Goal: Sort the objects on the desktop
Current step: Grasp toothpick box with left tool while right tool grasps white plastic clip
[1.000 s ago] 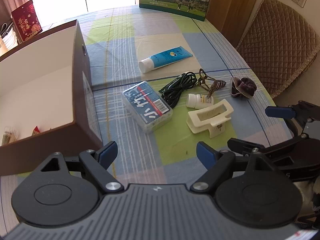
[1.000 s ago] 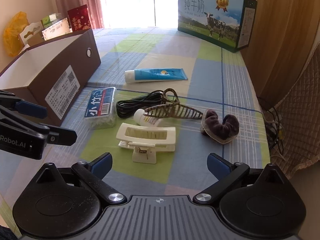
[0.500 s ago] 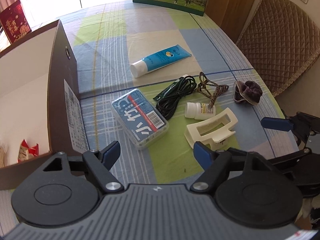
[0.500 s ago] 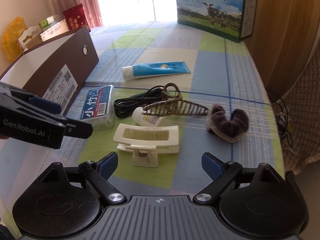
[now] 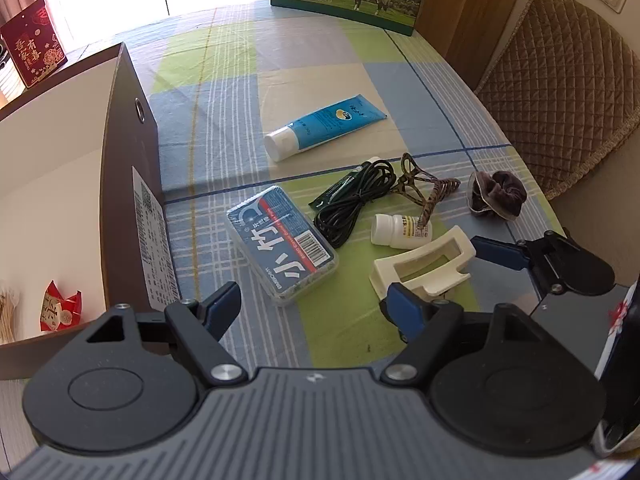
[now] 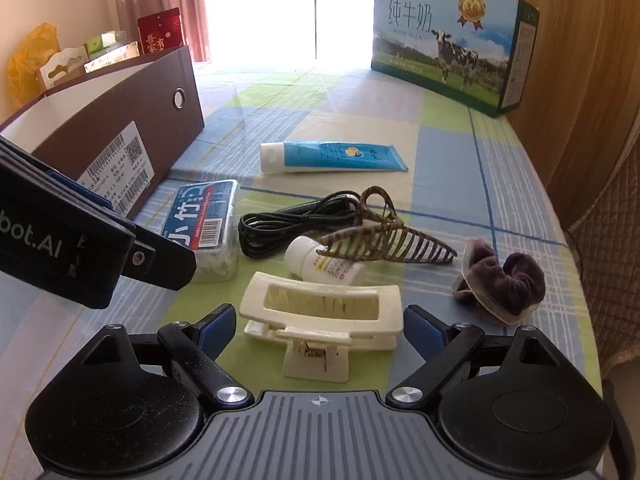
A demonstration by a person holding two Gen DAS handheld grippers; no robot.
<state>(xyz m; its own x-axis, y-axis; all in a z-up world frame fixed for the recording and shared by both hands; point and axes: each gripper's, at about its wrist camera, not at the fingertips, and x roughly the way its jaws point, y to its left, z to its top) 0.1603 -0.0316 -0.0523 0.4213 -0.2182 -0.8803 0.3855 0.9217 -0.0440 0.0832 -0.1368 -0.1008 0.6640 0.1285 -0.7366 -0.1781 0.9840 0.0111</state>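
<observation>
The white hair clip (image 6: 321, 312) lies on the green square of the tablecloth (image 6: 448, 148), and your right gripper (image 6: 316, 326) has its fingers wide apart with the clip between them, one blue pad (image 6: 218, 326) at each end, close but not clearly touching. Your left gripper (image 5: 316, 306) is also wide apart and holds nothing; the toothpick box (image 5: 282, 244) lies just beyond its fingers. To the left stands the brown storage box (image 6: 120, 120), open at the top, its labelled wall near the toothpick box. Behind the clip you have one small white bottle (image 6: 324, 266), one brown claw clip (image 6: 384, 236) leaning over it, one coiled black cable (image 6: 280, 224), one blue tube (image 6: 332, 156) farther away, and one purple scrunchie (image 6: 504, 280) at the right, near the table edge. Beyond the tube the cloth is free up to the milk carton (image 6: 444, 40) at the far end. In total there are two hair clips, one of each other thing.
</observation>
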